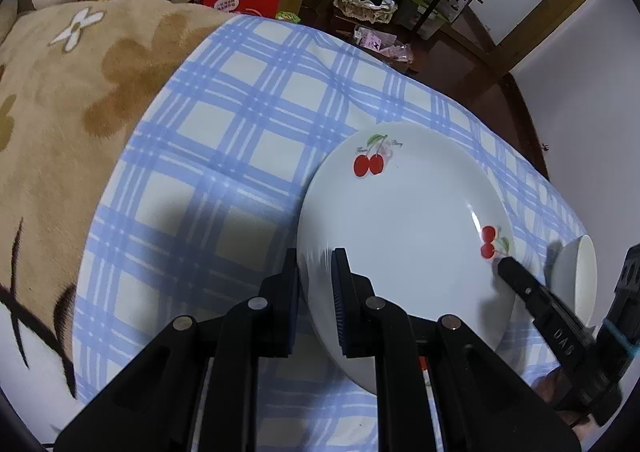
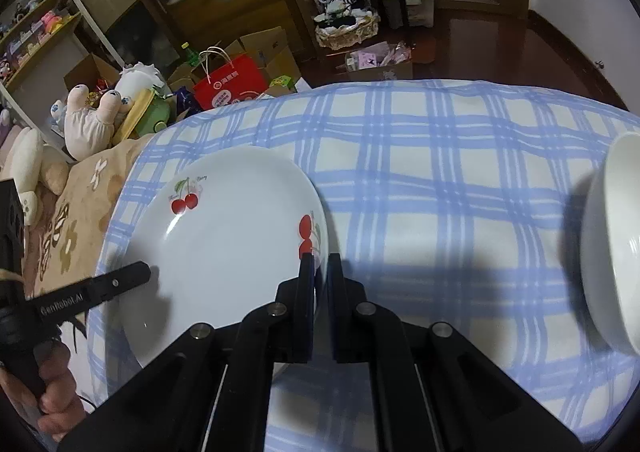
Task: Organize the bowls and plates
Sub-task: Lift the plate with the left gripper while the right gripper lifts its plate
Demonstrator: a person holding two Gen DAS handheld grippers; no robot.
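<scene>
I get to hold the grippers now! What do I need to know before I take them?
Left hand-held gripper: shut on the left rim of the cherry plate.
Right hand-held gripper: shut on the same plate's right rim, by the cherry print.
The plate is over the blue checked cloth, held from both sides; whether it touches the cloth I cannot tell.
The white bowl stands apart, to the right of the plate, on the cloth.
Done: plate gripped. Left: plate and bowl are not yet together, so they probably need stacking or lining up. Keep both grips steady so the plate does not slip.
</scene>
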